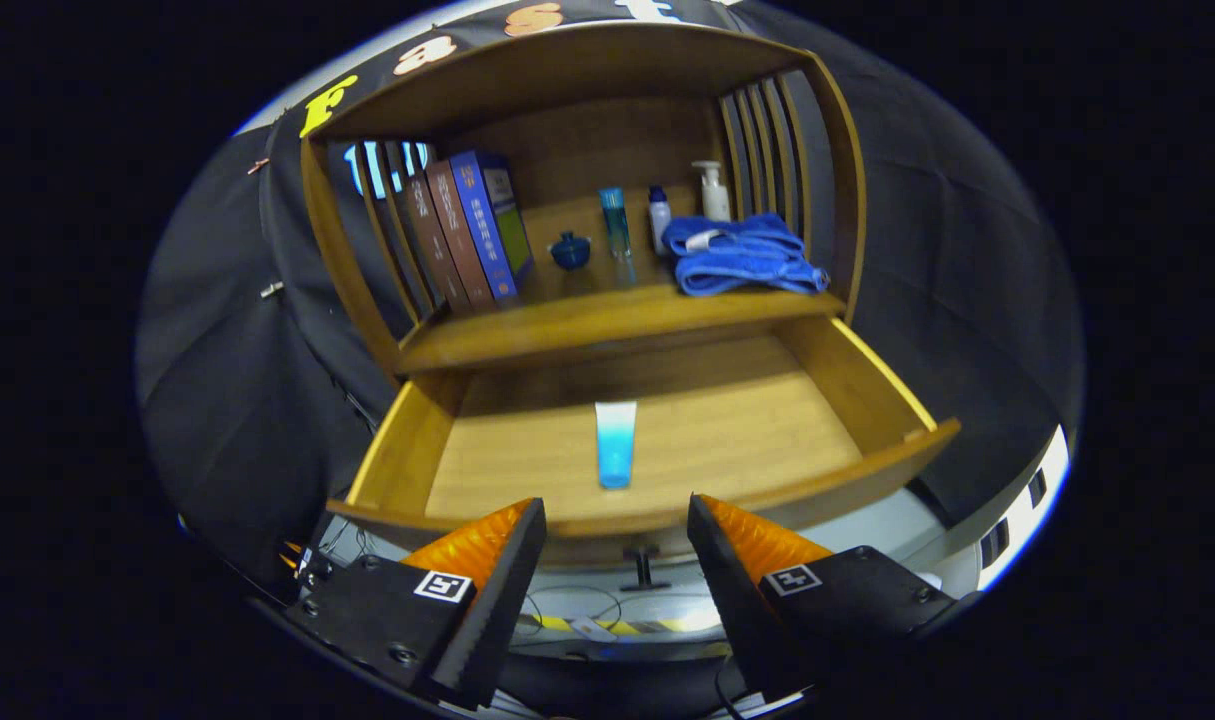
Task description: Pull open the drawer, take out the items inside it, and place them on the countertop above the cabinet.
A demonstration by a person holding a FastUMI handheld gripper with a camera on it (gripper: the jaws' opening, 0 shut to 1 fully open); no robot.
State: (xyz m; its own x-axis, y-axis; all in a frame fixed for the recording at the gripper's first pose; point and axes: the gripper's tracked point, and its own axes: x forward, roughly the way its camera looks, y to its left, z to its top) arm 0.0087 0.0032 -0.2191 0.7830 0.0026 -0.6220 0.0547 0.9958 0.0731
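Tongs [617, 525] parted, tube [615, 444] in open drawer [872, 385]

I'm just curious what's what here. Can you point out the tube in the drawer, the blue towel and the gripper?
tube [615, 445]: gripper view, middle of its body.
blue towel [742, 255]: gripper view, top fold.
gripper [617, 535]: gripper view, open gap midway between fingertips.

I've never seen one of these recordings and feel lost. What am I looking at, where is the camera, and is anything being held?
The camera rides on a hand-held gripper and looks forward along its two fingers, which stand apart and hold nothing. Just beyond them a wooden drawer is pulled open, with a blue tube lying on its floor. Above it, the countertop carries leaning books, a small blue jar, three bottles and a folded blue towel.
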